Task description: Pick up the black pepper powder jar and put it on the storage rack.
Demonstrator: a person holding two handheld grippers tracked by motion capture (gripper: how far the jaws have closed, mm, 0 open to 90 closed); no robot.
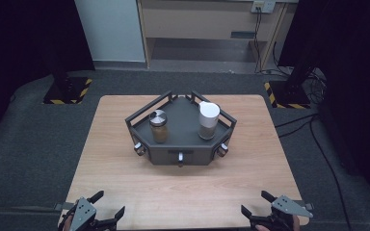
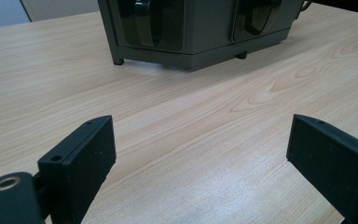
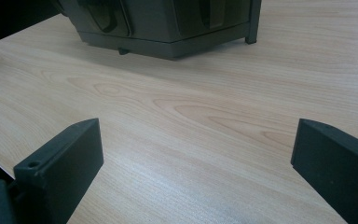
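At the table's centre a dark rack (image 1: 180,130) is seen, carrying a steel-lidded jar (image 1: 158,126) at 9 o'clock and a white-capped jar (image 1: 208,120) at 3. The left gripper (image 1: 107,208) and right gripper (image 1: 254,205), at 7 and 5 o'clock, are held wide and empty. Either tall jar could be toppled by a jaw clipping the rack's rail.

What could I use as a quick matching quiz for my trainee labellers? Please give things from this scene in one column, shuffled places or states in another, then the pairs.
Things:
1. jar with the silver lid
2. jar with the white lid
3. left gripper
4. dark rack

Places or states:
A. at the table's near left corner, jaws open
B. middle of the wooden table, knobs on its front
C. on the rack's right part
D. on the rack's left part

Pairs: 1-D, 2-C, 3-A, 4-B
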